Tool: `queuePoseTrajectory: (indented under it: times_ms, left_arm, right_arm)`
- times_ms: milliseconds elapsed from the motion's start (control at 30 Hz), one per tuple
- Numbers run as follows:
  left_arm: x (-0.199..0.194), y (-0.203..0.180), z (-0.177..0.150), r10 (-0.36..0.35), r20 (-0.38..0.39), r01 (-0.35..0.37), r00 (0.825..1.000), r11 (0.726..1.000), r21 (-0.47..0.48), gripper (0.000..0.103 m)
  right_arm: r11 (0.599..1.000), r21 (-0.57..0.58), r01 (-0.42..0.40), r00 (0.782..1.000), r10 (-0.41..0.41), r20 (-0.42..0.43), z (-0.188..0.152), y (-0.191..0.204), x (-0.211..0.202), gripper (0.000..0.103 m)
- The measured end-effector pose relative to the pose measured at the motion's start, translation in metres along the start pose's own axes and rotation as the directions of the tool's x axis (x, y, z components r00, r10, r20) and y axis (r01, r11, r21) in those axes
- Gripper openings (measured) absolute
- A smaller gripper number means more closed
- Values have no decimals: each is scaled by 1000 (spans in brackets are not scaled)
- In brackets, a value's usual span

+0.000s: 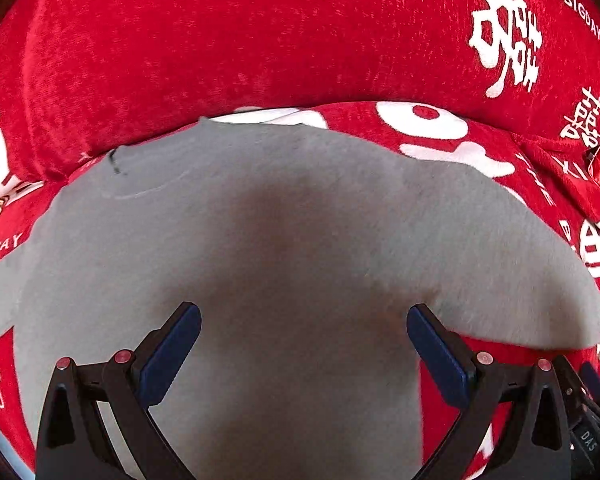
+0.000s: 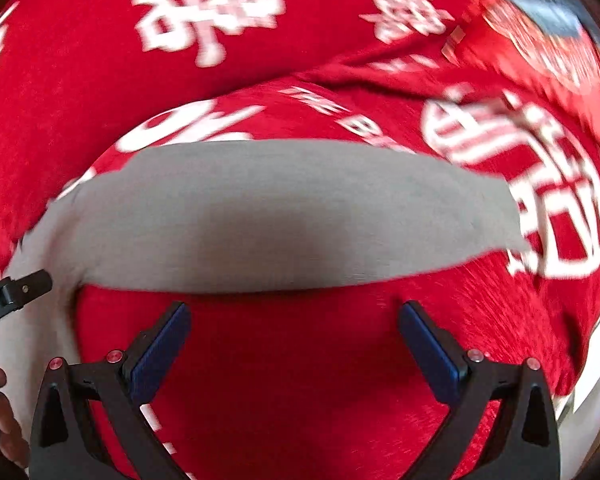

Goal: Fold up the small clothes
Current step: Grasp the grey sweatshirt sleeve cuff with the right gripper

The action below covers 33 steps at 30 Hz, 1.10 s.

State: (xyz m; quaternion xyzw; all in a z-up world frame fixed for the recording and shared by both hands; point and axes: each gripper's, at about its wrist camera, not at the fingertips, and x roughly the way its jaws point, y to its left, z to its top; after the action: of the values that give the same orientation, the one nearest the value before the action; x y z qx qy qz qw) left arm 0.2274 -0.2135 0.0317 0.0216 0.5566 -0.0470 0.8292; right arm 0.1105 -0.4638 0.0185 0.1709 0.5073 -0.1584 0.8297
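Left wrist: left tool (image 1: 304, 316) spread above grey garment (image 1: 280, 220); right tool (image 2: 294, 312) spread, nearing its hem.

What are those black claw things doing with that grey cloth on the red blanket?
A person is folding a small grey fabric garment lying on a red plush cover with white lettering. They hold a black two-finger gripper in each hand. The left gripper hovers over the garment, the right gripper just short of its near edge. Both jaws are open, holding nothing.

Left claw (image 1: 304, 322) and right claw (image 2: 294, 320), both spread wide, empty.
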Motion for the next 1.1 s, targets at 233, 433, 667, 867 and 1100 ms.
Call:
queuePoseTrajectory:
  times_ms: [233, 433, 667, 867, 1100]
  left_arm:
    - [29, -6, 16, -13, -42, 12, 999, 1000, -23, 103]
    - [45, -4, 28, -21, -48, 19, 999, 999, -42, 103]
    - [51, -7, 33, 5, -23, -5, 1000, 1000, -21, 103]
    - [58, -25, 39, 39, -5, -39, 999, 999, -13, 103]
    - [60, -32, 54, 39, 7, -39, 999, 999, 5, 103]
  right_arm:
    - [998, 60, 12, 998, -16, 63, 26, -33, 17, 103]
    - [988, 154, -31, 994, 14, 108, 57, -59, 36, 103]
    - [962, 236, -134, 985, 104, 139, 69, -88, 41, 13]
    - [972, 202, -117, 970, 68, 233, 67, -93, 14, 5]
    - [988, 149, -43, 966, 3, 258, 71, -82, -3, 5]
